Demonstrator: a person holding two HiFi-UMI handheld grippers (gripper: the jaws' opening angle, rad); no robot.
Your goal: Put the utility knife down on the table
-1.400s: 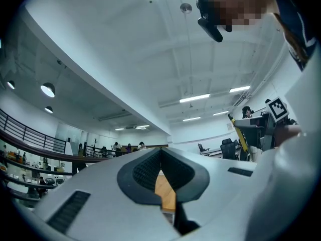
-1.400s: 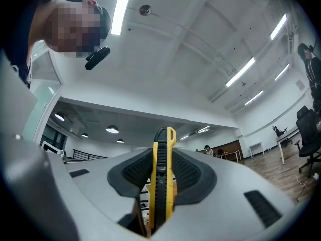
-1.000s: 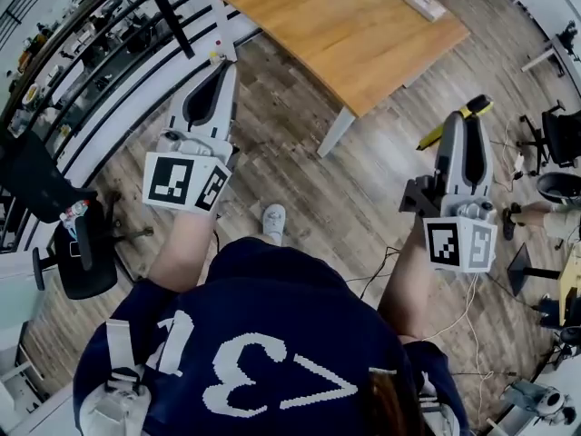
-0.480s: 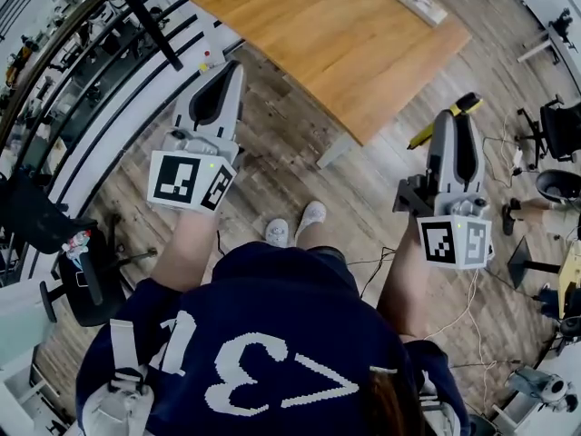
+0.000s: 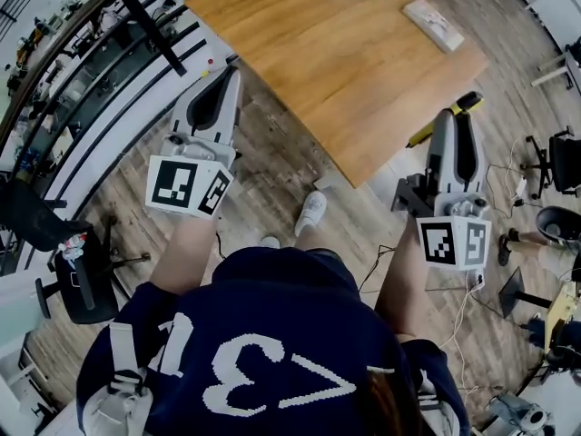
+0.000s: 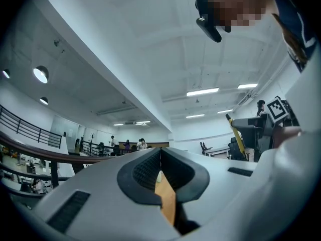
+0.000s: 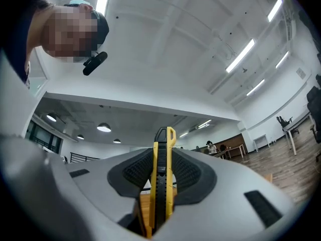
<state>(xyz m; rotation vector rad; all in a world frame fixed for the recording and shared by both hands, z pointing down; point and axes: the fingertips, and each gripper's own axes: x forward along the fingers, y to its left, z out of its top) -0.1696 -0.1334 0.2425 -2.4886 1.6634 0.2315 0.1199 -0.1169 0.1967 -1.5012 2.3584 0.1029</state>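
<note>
Your right tool [image 5: 454, 123] is pinching the knife [image 7: 161, 185] just off the tabletop [image 5: 336, 53] edge. Let go now and it'll likely hit the floor [image 5: 272, 162]. Left tool [image 5: 222, 78] is pressed together, empty.

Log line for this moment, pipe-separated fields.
right hand-held gripper: shut on utility knife | left hand-held gripper: shut, empty | utility knife not yet on wooden table

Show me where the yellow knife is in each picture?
Head view: knife at right, poking out of the right gripper, beside the table.
Left gripper view: knife far right, a thin yellow stick.
Right gripper view: knife bottom middle, upright between the fingers.
Shared landmark: the wooden table, peeking low in both gripper views.
</note>
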